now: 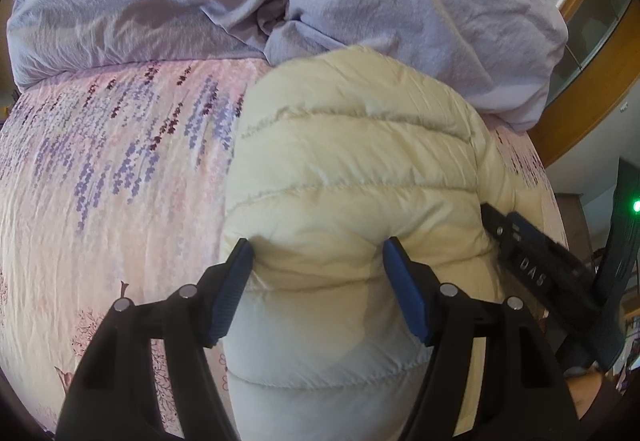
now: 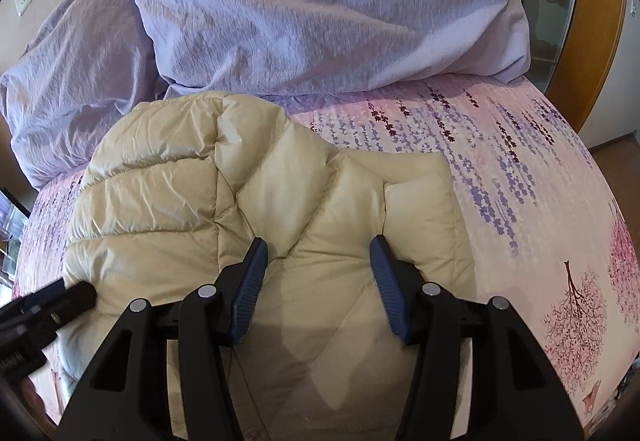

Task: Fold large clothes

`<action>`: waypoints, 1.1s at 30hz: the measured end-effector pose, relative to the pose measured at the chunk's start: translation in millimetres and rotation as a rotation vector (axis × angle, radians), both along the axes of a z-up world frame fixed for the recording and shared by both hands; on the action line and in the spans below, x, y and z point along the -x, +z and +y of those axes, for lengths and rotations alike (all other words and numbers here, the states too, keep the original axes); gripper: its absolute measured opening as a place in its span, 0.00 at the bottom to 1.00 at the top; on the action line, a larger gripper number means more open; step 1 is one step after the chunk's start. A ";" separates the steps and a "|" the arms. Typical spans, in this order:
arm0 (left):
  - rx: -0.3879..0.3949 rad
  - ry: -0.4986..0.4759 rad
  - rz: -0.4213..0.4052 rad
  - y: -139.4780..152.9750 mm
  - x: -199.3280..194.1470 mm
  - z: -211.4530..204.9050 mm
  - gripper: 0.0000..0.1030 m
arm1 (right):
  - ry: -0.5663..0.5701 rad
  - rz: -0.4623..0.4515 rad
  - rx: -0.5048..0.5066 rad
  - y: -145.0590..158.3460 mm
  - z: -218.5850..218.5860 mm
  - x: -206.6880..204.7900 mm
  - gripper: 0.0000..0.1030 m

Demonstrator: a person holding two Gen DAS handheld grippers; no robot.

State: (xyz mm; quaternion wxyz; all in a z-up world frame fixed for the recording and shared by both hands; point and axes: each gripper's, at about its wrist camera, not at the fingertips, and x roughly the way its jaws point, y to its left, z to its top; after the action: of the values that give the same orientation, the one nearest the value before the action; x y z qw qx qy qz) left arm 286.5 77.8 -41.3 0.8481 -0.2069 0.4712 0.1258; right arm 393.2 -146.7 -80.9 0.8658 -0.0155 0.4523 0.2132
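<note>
On the bed (image 1: 100,201), with its pink floral sheet, a cream quilted down jacket (image 1: 352,161) lies folded into a thick bundle near the front edge, a rumpled lilac duvet (image 1: 160,1) heaped beyond it. The left hand-held gripper (image 1: 316,261) stands wide apart astride the jacket's left near fold, pads against the puffy cloth. The right hand-held gripper (image 2: 318,253) sits half open over the jacket's right side, blue pads (image 2: 250,281) resting on the fabric; whether either one pinches it I cannot tell.
</note>
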 end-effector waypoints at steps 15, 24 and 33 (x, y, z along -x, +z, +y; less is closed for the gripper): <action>-0.096 0.040 -0.027 3.2 -20.7 -11.3 0.71 | 0.007 -0.018 0.004 -12.2 -3.3 -2.8 0.57; -0.188 0.018 -0.026 -3.9 -32.3 -21.2 0.79 | -0.003 -0.020 -0.009 -19.0 -6.9 -6.9 0.59; -0.216 -0.004 -0.004 -18.6 -39.5 -22.7 0.86 | -0.017 -0.034 -0.011 -22.6 -6.0 -8.2 0.61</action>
State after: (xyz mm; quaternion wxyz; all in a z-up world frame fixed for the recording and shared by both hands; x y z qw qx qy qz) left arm 326.0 55.1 -59.9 0.8666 -0.1136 0.4537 0.1737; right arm 401.4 -152.6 -103.6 0.8752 -0.0102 0.4366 0.2081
